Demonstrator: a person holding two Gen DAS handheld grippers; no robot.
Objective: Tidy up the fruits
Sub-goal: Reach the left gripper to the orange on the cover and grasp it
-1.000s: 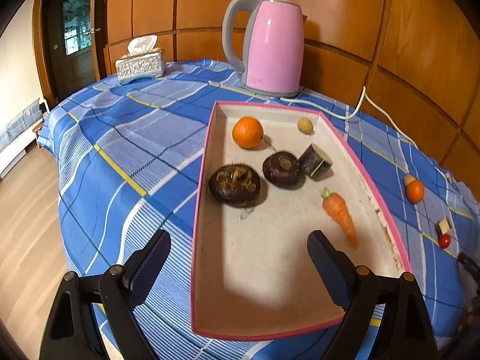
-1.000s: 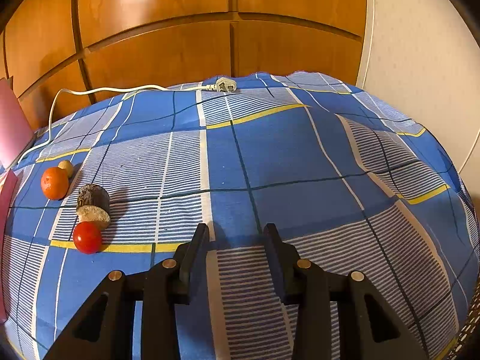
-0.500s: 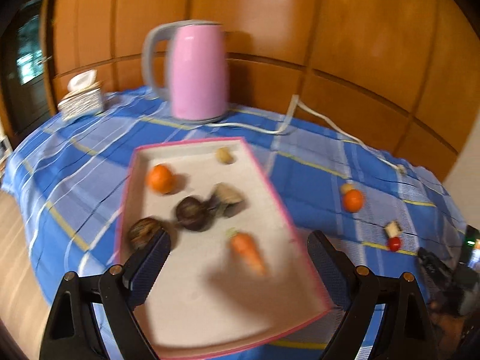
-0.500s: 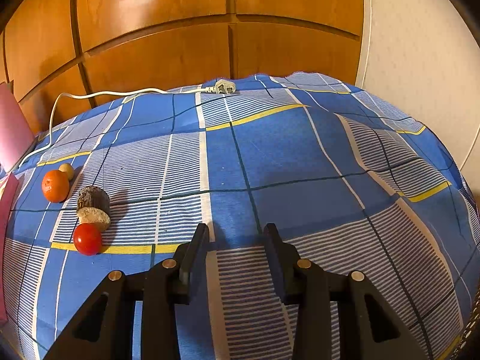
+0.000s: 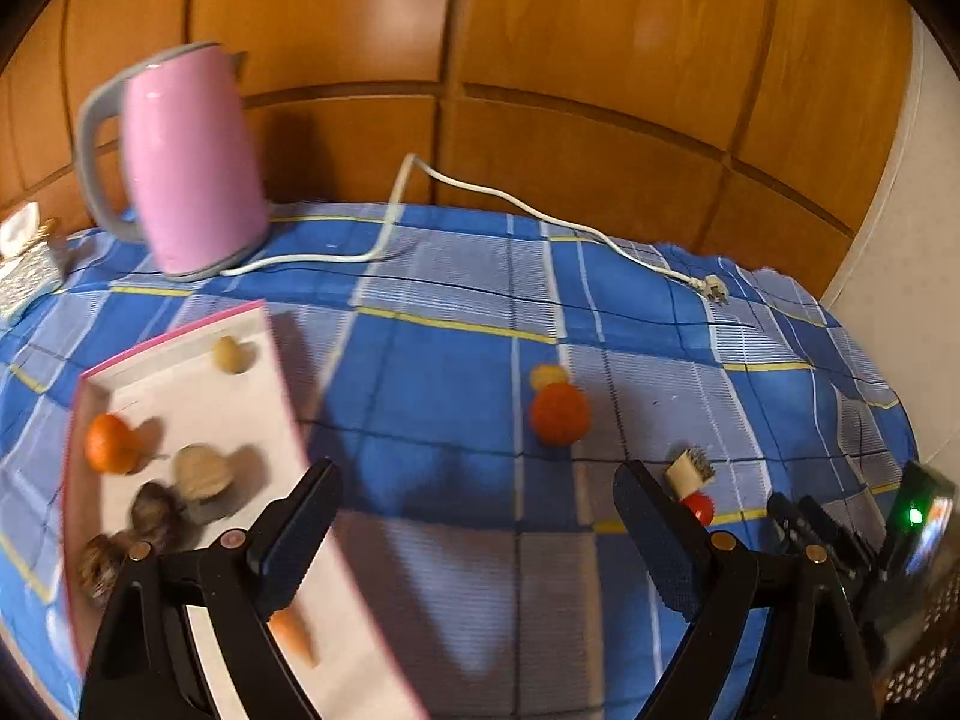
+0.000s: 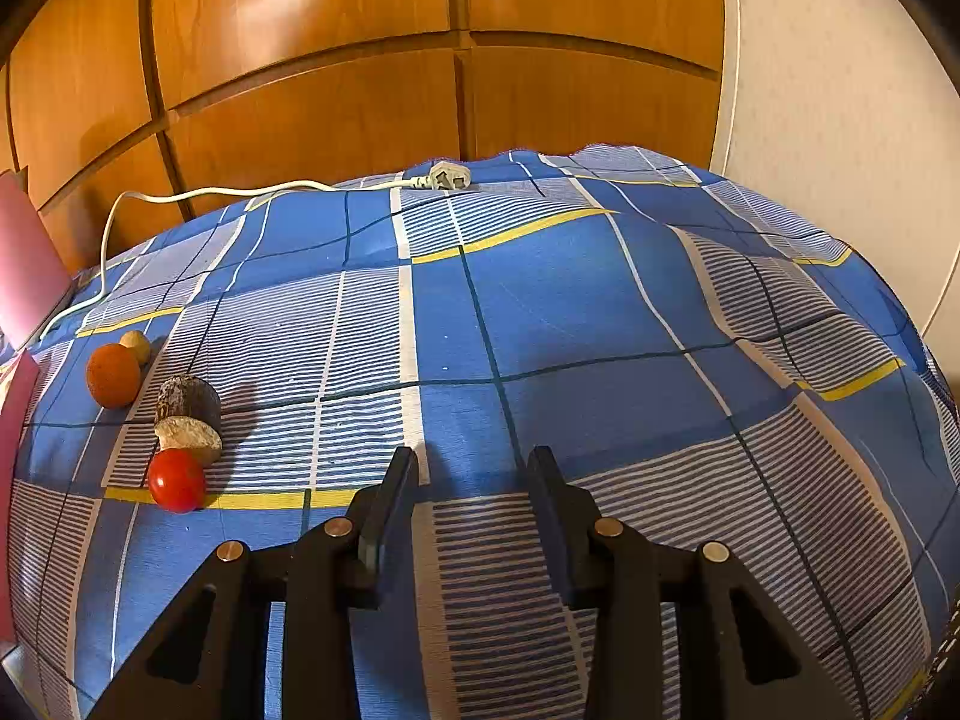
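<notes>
1. The left gripper [image 5: 474,516] hangs over the blue plaid desk [image 5: 444,372], with the pink-rimmed tray [image 5: 270,360] at its left. Its jaws stand wide, are closing slightly, and hold nothing. The likely step is reaching for the loose fruit to the right of the tray.

2. The nearest target looks to be the orange [image 5: 559,414], lying well apart from the tray, with a small yellowish fruit [image 5: 547,374] touching its far side. To do this well, I would centre the jaws on the orange alone, coming down from the near side so the little fruit is not nudged away.

3. Further right lie a cut brown piece [image 6: 187,417] and a red tomato [image 6: 176,480], touching each other. The tomato probably needs a soft squeeze; both are round enough to roll, so a slow, square approach suits them.

4. The tray already carries an orange fruit [image 5: 109,444], a small pale fruit [image 5: 228,354], dark round pieces and a carrot [image 5: 294,636]. Setting new fruit on bare tray floor avoids knocks.

5. The right gripper [image 6: 471,480] rests low over the cloth, jaws part-way spread with nothing between them, clear of the fruit.

6. The white cord [image 5: 480,192] of the pink kettle [image 5: 186,162] trails behind the fruit; keep above it.

7. No brand, label or writing is readable; the left view is blurred.
</notes>
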